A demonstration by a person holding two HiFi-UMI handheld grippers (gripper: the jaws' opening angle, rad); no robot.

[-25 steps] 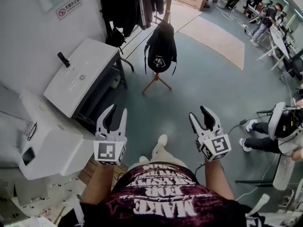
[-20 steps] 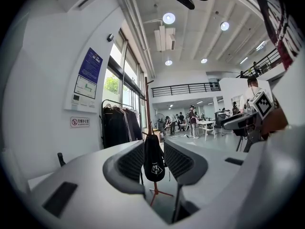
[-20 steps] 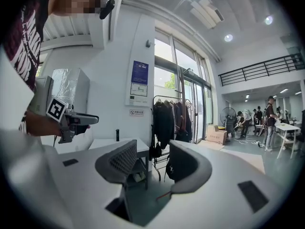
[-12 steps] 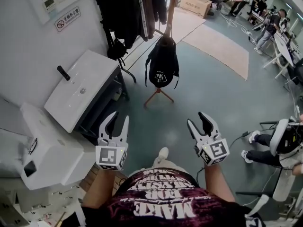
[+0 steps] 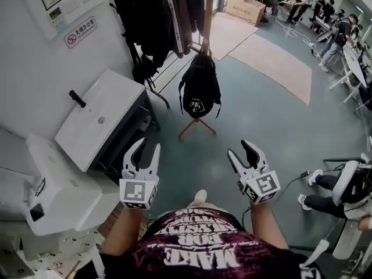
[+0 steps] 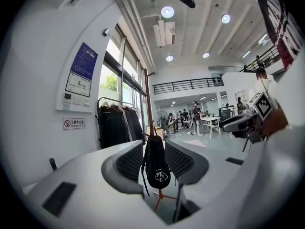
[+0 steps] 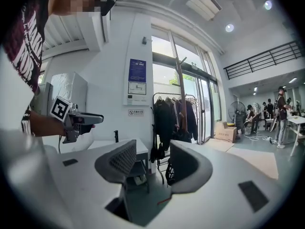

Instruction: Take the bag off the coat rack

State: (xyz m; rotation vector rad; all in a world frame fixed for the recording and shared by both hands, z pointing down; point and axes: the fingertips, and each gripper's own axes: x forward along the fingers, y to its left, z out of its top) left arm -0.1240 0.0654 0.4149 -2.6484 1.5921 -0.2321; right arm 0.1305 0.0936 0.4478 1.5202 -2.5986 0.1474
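Observation:
A black bag with a white logo hangs by its strap from a wooden coat rack, ahead of me across the green floor. My left gripper and right gripper are held out side by side, well short of the bag. Both are open with nothing between their fingers, and their jaws have just been opening. In the left gripper view the distant bag shows in the gap between the jaws. In the right gripper view the bag is mostly hidden behind the right jaw.
A white machine and a white cabinet stand along the wall on my left. Dark coats hang behind the rack. A beige mat lies beyond it. A seated person is at right; more people sit at the back.
The bag and coat rack have come nearer and sit lower in the head view as I step forward. Both grippers have travelled forward with me, still level and side by side.

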